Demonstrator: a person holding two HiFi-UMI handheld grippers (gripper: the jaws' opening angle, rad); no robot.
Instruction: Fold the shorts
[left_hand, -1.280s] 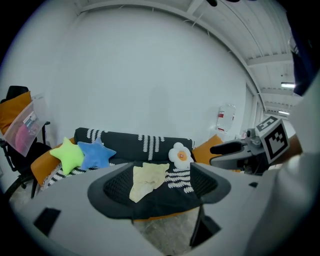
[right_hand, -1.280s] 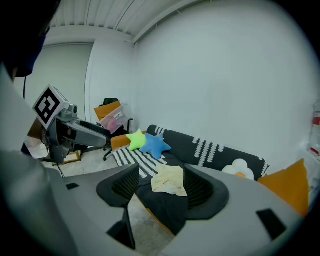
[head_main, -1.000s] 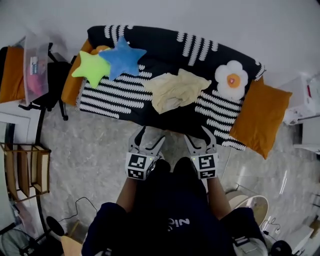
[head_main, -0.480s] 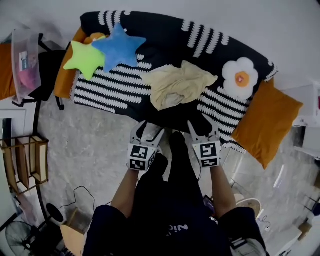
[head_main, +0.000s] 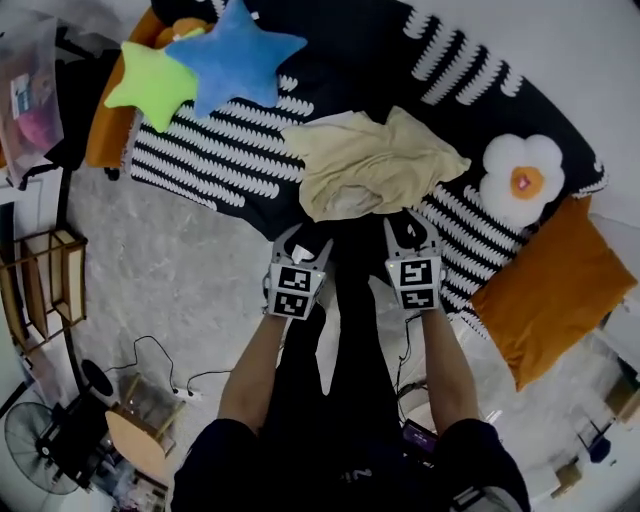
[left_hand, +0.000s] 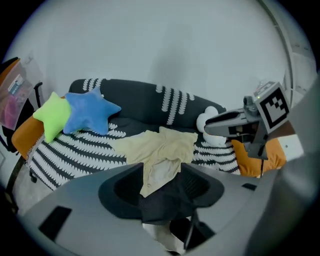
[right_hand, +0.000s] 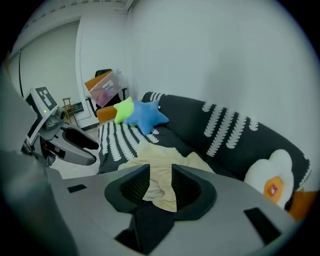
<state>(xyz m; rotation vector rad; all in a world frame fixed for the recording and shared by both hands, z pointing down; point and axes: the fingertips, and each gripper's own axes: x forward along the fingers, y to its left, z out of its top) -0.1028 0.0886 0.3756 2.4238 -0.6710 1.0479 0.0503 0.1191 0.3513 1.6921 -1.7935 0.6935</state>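
A: Crumpled pale-yellow fabric shorts (head_main: 365, 165) lie in a heap on the black sofa with white scalloped stripes (head_main: 220, 150), just beyond both claws' tips. What changed?

B: A second ago both claws hung well short of the sofa's front edge. Now the left claw (head_main: 303, 240) and right claw (head_main: 410, 228) have come down to the heap's near hem.

A: Gripping yet?

B: No. Both sets of jaws have just been closing. The left is still fairly spread and the right narrower, with cloth showing ahead through each gap but none pinched.

A: Meaning?

B: Folding hasn't begun. I'd judge they're about to take the near edge and spread the heap flat.
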